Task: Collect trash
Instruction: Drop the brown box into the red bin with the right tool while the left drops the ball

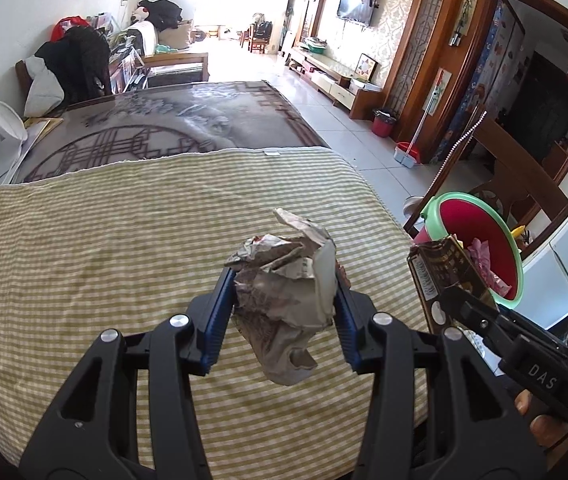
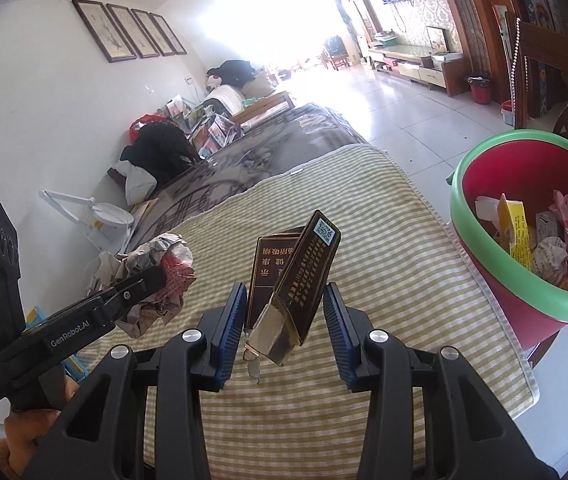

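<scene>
- While both handheld tools are raised over a worktop [image 1: 84, 248] covered in a green-and-white checked cloth, one piece of trash is carried in each.
- The left tongs [image 1: 286, 300] are closed on a crumpled ball of newspaper [image 1: 284, 280], which is pinched across its middle between the blue ribbed pads; a loose tail of paper hangs below the grip.
- The right tongs [image 2: 284, 320] appear closed on a dark, flattened cigarette carton [image 2: 296, 276], which is held near its lower end and leans to the right; whether both pads press on it cannot be fully seen.
- A red bin with a green rim [image 2: 484, 264] is seen just past the right edge of the worktop, already partly filled with wrappers and paper.
- The carton is held near that right edge, closer to the bin; the newspaper is held further in, over the middle of the worktop.
- The newspaper is judged to be very light, soft and springy, so a firm squeeze through its bulk is best, not a hold on a loose flap, which could tear or unfold.
- The carton is judged to be light, thin card with a glossy, possibly slippery face; it is best gripped across its flat sides, since it could pivot or slide out.
</scene>
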The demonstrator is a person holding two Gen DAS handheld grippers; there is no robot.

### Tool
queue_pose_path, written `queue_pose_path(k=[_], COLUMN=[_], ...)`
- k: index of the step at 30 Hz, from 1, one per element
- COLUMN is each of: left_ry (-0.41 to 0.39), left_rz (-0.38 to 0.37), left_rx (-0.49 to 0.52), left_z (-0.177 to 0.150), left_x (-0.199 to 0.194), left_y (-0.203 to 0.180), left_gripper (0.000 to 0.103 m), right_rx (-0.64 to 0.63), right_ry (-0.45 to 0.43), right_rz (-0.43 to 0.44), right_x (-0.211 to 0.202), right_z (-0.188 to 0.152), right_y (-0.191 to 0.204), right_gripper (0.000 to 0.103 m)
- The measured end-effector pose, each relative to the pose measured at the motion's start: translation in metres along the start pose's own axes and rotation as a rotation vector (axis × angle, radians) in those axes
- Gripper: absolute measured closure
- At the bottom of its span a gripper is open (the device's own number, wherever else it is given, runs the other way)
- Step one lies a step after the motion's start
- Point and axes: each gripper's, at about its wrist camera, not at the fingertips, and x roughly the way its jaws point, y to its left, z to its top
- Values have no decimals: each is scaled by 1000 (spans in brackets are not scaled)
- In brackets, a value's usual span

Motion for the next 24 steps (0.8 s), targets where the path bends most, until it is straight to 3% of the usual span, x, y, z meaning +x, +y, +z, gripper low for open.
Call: queue_pose_path(k=[24], left_ry=[40], left_rz=[-79], left_rx=[123], left_z=[14], left_x=[38], left_y=[-64], left_gripper=[58], right_rx=[149], right_ry=[-121], right_rz=[-35], right_x=[-47], right_z=[15], right_y=[-57], right_gripper=[64])
